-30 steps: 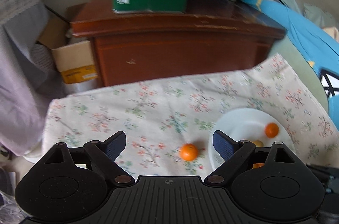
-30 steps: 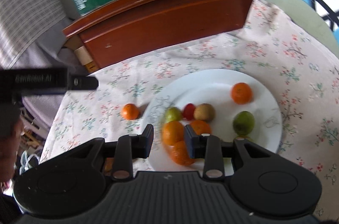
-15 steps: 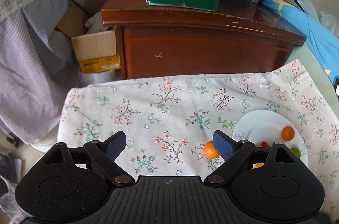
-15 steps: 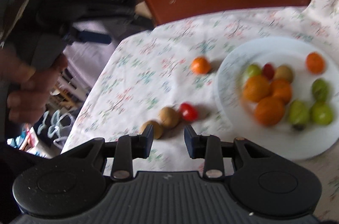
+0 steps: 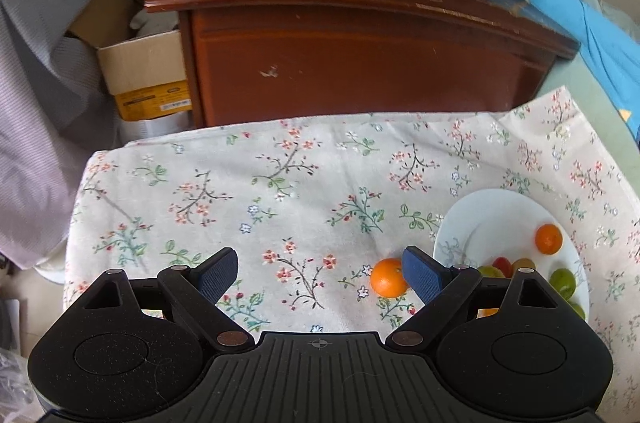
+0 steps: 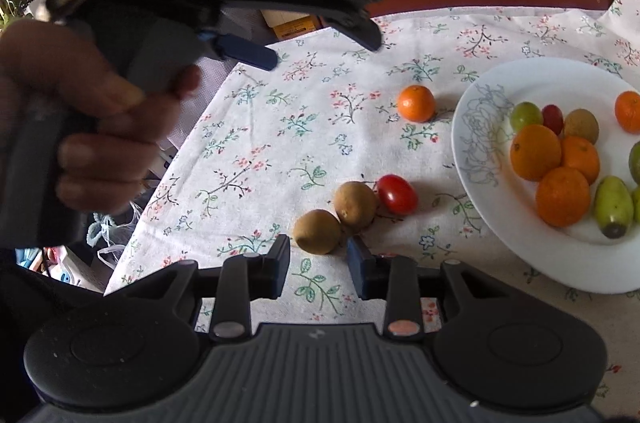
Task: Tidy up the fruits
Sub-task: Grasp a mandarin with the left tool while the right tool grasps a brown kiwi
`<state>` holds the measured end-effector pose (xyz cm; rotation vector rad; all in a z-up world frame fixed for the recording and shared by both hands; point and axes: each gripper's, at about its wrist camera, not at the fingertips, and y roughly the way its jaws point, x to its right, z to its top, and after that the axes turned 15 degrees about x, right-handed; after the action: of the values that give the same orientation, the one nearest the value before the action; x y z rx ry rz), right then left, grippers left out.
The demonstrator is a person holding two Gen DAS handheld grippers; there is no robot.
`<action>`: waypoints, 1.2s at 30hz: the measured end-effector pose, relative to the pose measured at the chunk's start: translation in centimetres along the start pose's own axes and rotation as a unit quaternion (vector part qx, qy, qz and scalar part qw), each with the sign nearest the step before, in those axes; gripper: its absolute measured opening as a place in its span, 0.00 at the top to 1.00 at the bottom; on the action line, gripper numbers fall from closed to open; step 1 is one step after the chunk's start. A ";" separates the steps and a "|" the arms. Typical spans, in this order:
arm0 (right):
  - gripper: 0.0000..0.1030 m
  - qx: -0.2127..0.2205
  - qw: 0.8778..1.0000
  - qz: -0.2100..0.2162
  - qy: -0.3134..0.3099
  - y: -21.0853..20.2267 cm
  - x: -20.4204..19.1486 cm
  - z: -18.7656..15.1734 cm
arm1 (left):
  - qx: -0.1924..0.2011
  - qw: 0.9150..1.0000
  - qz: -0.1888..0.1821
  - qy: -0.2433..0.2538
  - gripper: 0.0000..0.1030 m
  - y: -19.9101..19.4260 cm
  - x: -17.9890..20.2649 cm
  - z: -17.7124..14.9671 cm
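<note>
A floral tablecloth carries a white plate of oranges, green fruits and a tomato. The left gripper hangs spread wide, empty, a loose mandarin just beside its right finger. The right gripper, narrowed but apparently grasping nothing, hovers near two kiwis and a cherry tomato.

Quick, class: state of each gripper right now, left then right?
Left gripper: jaws wide open, holding nothing.
Right gripper: jaws narrowed but apart, nothing between them; the nearest brown fruit lies just ahead, untouched.
</note>
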<state>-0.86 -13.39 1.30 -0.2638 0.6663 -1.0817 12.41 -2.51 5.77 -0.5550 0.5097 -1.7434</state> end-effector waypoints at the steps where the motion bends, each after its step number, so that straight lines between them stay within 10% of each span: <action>1: 0.68 0.001 1.000 -0.001 0.000 0.1 0.0 0.0 | -0.001 1.000 -0.003 0.005 0.12 0.2 0.2 -0.1; 20: 0.75 0.001 1.000 -0.003 0.026 -0.2 1.1 0.0 | -0.003 0.994 -0.059 0.095 0.21 2.5 3.1 -2.2; 36: 0.75 0.000 0.999 -0.007 0.048 -0.7 2.1 0.0 | -0.006 0.990 -0.082 0.113 0.74 3.7 4.2 -3.7</action>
<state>-0.72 -15.58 0.87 -0.2180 0.7512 -1.1125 12.10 -7.30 0.98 -0.4191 0.6492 -1.9739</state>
